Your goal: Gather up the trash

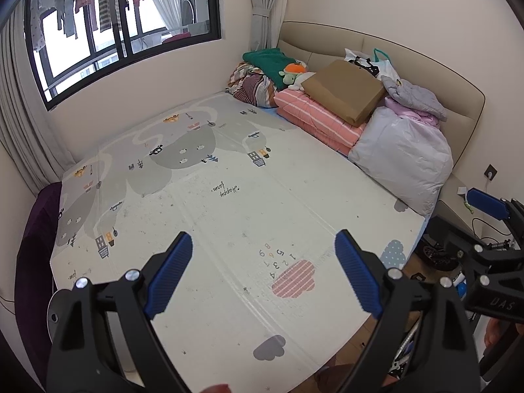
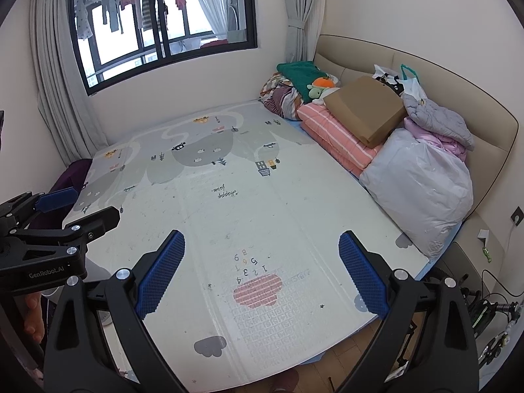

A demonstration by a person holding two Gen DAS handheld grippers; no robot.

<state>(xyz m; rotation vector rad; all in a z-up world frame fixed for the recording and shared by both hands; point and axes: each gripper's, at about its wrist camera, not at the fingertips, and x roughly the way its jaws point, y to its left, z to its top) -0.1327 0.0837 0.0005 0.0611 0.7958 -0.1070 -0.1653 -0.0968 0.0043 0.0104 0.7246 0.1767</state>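
My left gripper is open and empty, held above the near end of a bed covered by a printed play mat. My right gripper is open and empty too, over the same mat. Small dark specks and crumbs are scattered over the mat, also in the right wrist view. A small white scrap and a green wrapper lie on the bedside ledge at the right. The right gripper shows at the right edge of the left wrist view, the left gripper at the left edge of the right wrist view.
Folded bedding, a brown cardboard box, a plush toy, bags and a white bagged duvet line the headboard side. A window is behind. A purple chair stands left. A bicycle and cables sit on the floor right.
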